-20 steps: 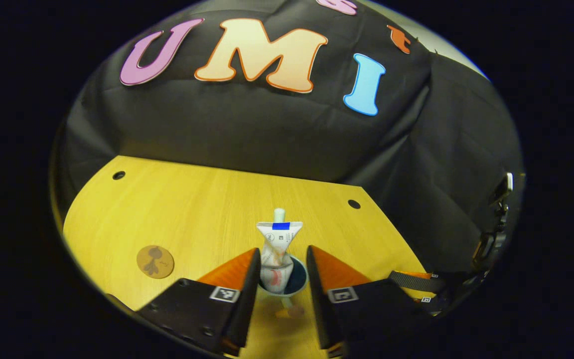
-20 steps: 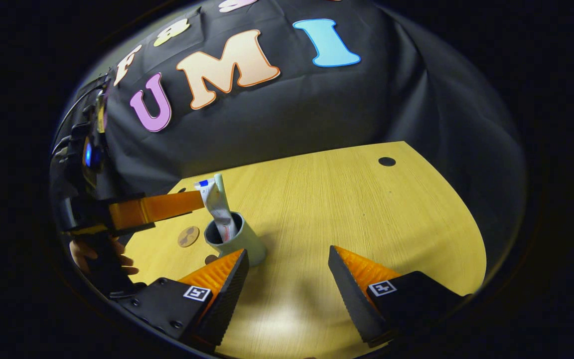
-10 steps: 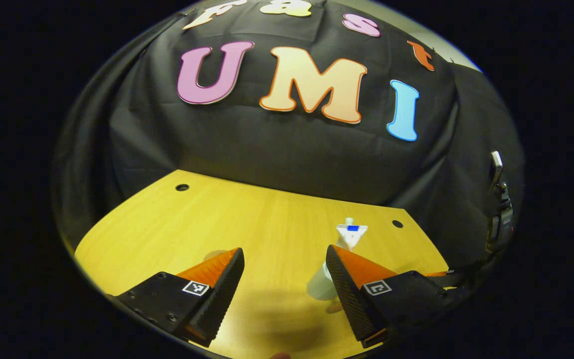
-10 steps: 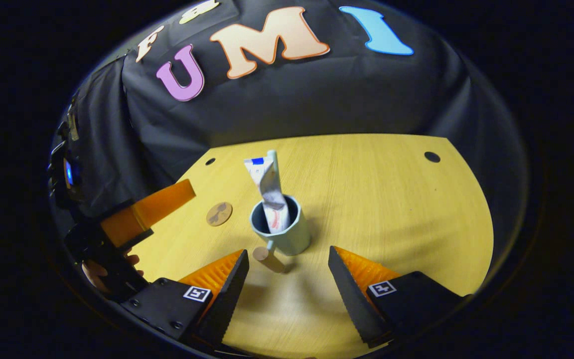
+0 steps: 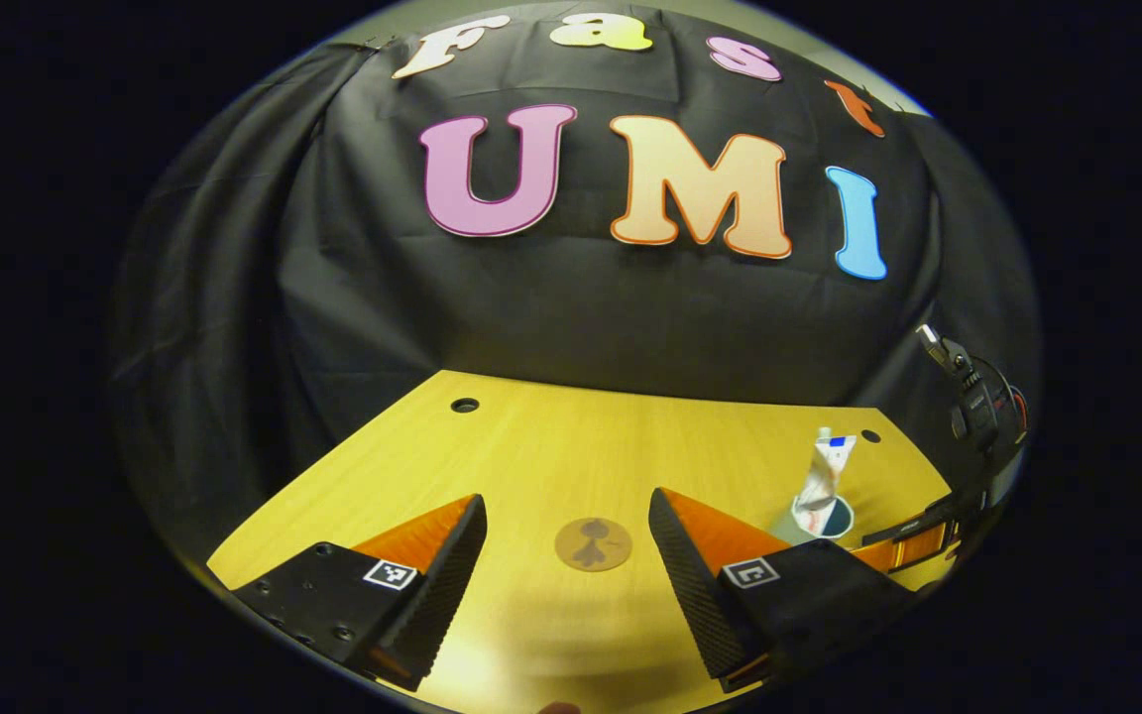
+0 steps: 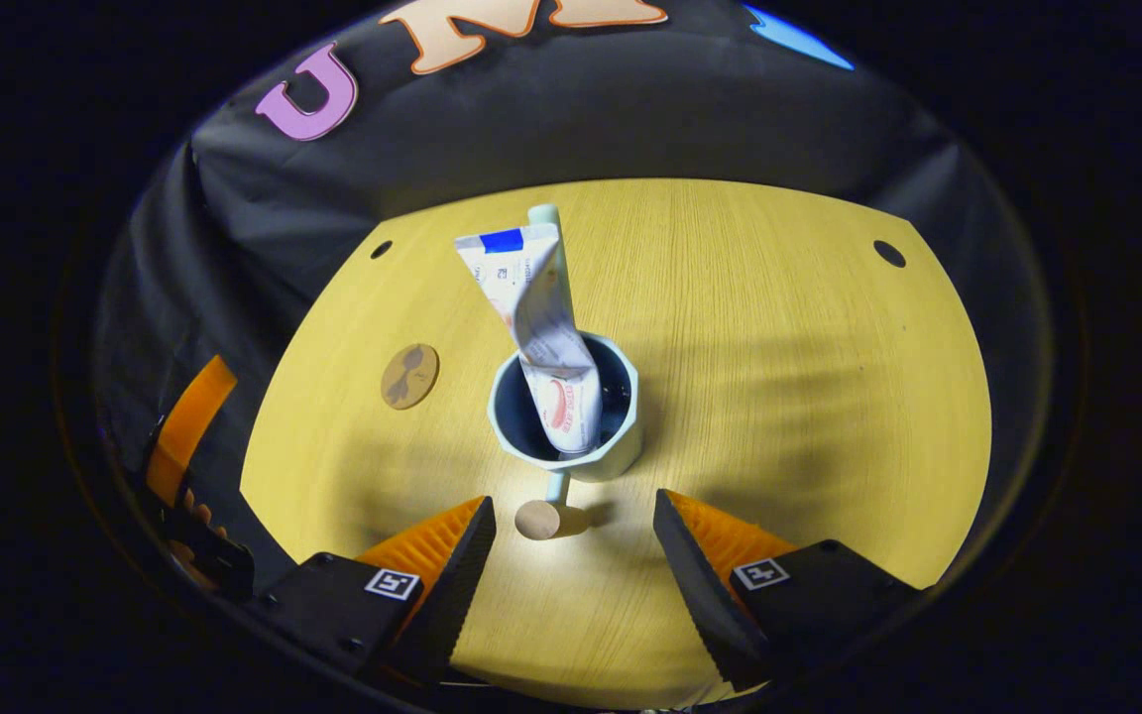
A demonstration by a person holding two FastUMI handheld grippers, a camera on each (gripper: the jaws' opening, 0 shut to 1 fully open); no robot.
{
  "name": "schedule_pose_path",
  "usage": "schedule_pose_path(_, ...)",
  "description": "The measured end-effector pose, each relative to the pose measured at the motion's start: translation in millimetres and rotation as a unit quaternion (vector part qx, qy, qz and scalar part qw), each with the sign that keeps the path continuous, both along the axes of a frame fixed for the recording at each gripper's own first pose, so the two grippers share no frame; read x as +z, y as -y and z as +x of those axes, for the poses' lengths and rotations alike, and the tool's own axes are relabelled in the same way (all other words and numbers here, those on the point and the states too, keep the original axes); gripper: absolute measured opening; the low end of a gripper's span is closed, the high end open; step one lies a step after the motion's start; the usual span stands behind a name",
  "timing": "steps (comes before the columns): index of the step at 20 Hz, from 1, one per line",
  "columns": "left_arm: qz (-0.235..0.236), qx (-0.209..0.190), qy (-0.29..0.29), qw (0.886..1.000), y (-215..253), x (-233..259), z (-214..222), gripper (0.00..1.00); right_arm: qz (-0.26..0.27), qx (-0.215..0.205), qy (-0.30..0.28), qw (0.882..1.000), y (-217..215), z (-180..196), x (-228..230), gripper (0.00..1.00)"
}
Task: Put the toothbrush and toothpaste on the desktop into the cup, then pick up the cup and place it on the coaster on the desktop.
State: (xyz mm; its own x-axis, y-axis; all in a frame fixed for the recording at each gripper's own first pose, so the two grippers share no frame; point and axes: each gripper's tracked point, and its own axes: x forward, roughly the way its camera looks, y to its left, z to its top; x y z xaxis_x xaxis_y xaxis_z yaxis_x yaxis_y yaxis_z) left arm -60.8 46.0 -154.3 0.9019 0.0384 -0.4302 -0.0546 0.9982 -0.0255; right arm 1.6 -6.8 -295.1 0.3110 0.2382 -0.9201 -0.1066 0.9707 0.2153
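A pale blue cup point(image 6: 621, 458) with a dark inside stands upright on the wooden desktop point(image 6: 779, 377). A white toothpaste tube point(image 6: 541, 327) leans in it, and a pale toothbrush handle point(image 6: 543, 213) sticks up behind the tube. The cup's handle ends in a round wooden knob point(image 6: 536, 519), which lies just between the fingertips of my open right gripper point(image 6: 573, 499) without touching them. My left gripper point(image 5: 566, 499) is open and holds nothing, with the round brown coaster point(image 5: 593, 543) on the desk ahead of it. In the left gripper view the cup point(image 5: 822, 518) stands at the far right.
The coaster point(image 6: 409, 375) lies left of the cup, a short gap away. The desktop has small round holes point(image 6: 889, 253) near its back corners and ends at the black cloth wall. A finger of the left gripper point(image 6: 189, 426) and a hand show at the left edge.
My left gripper opened wide and drew away to the left from the toothpaste in the cup, now facing the coaster. My right gripper moved in close to the cup's handle.
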Motion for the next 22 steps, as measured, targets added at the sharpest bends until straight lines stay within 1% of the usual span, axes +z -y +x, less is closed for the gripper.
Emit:
schedule_pose_path(1, 0.002, 0.004, 0.000, 1.000, -9.2, 0.0, -1.4, 0.95, -0.004, 0.002, -0.010, 1.000, -4.1, 2.7, -2.8, 0.99)
schedule_pose_path(4, 0.005, 0.015, 0.001, 1.000, -30.7, -1.4, -4.1, 0.95, -0.020, 0.011, -0.027, 0.999, -12.9, 12.6, -12.4, 0.98)
schedule_pose_path(5, 0.006, 0.018, -0.001, 1.000, -36.8, -2.6, -5.1, 0.95, -0.027, 0.015, -0.031, 0.999, -15.3, 16.1, -15.2, 0.98)
schedule_pose_path(6, 0.007, 0.021, -0.002, 1.000, -41.3, -3.3, -6.0, 0.95, -0.037, 0.021, -0.035, 0.998, -17.0, 17.5, -19.5, 0.92)
schedule_pose_path(7, 0.006, 0.023, -0.005, 1.000, -44.4, -4.9, -6.2, 0.95, -0.048, 0.028, -0.041, 0.998, -15.5, 17.4, -23.6, 0.97)
schedule_pose_path(9, 0.005, 0.027, -0.007, 1.000, -56.6, -6.9, -9.2, 0.95, -0.062, 0.032, -0.053, 0.996, -13.5, 16.6, -30.4, 0.96)
schedule_pose_path(10, 0.005, 0.028, -0.007, 1.000, -61.3, -7.6, -9.6, 0.95, -0.067, 0.031, -0.056, 0.996, -11.3, 17.2, -33.9, 0.95)
schedule_pose_path(11, 0.006, 0.030, -0.008, 1.000, -65.5, -8.0, -9.5, 0.95, -0.074, 0.031, -0.058, 0.995, -8.8, 19.2, -36.6, 0.88)
schedule_pose_path(12, 0.005, 0.029, -0.007, 1.000, -68.1, -8.6, -9.5, 0.95, -0.081, 0.031, -0.059, 0.994, -4.0, 19.5, -38.1, 0.90)
schedule_pose_path(13, 0.003, 0.027, -0.008, 1.000, -69.5, -8.7, -9.4, 0.95, -0.078, 0.028, -0.065, 0.994, -2.0, 19.5, -37.7, 0.77)
schedule_pose_path(14, 0.003, 0.025, -0.009, 1.000, -71.6, -10.0, -8.9, 0.95, -0.075, 0.023, -0.074, 0.994, -3.7, 17.0, -38.9, 0.68)
schedule_pose_path(15, 0.003, 0.024, -0.009, 1.000, -74.2, -10.5, -8.0, 0.95, -0.074, 0.024, -0.078, 0.994, -4.4, 15.3, -39.6, 0.63)
schedule_pose_path(19, -0.005, 0.021, -0.009, 1.000, -79.9, -10.6, -4.2, 0.95, -0.083, 0.044, -0.085, 0.992, -9.6, 12.1, -42.7, 0.32)
schedule_pose_path(20, -0.007, 0.020, -0.010, 1.000, -81.6, -12.5, -3.3, 0.95, -0.089, 0.047, -0.082, 0.992, -9.9, 11.0, -41.9, 0.32)
schedule_pose_path(21, -0.007, 0.019, -0.010, 1.000, -83.4, -12.7, -2.3, 0.95, -0.091, 0.048, -0.080, 0.992, -10.3, 11.7, -41.0, 0.24)
schedule_pose_path(22, -0.006, 0.018, -0.009, 1.000, -86.3, -12.0, -1.2, 0.95, -0.089, 0.046, -0.078, 0.992, -12.0, 11.1, -40.9, 0.28)
